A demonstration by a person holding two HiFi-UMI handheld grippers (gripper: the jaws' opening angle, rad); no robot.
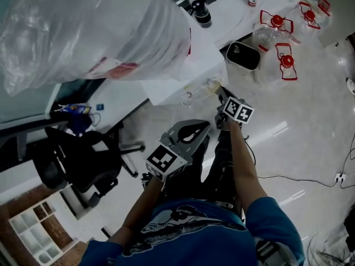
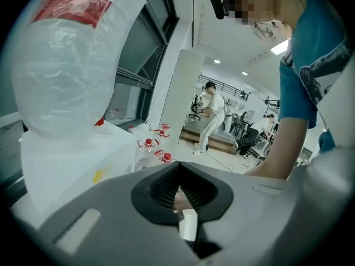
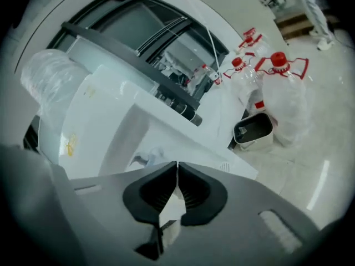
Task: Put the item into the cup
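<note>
While you are holding the right gripper (image 1: 217,96) just short of what is looking like a clear cup (image 1: 206,86) at the table (image 1: 166,93) edge, be spreading its claw first: the gripper views are showing it and the left gripper (image 1: 202,126) pressed together, empty, the head view only the spacing, no item showing.

**Table at upper left, floor things at the right**

In the head view a plastic bag (image 1: 83,26) lies on the table (image 1: 205,60) in the upper left of the frame. A bin (image 1: 242,55) stands just right of the table, with bottles (image 1: 277,29) further to the upper right. A chair (image 1: 77,159) is at the left, and a shelf (image 1: 33,231) is in the lower left corner. The left gripper (image 1: 197,129) is in the centre. The right gripper (image 1: 219,93) is up and right of it, by the table's corner.
</note>
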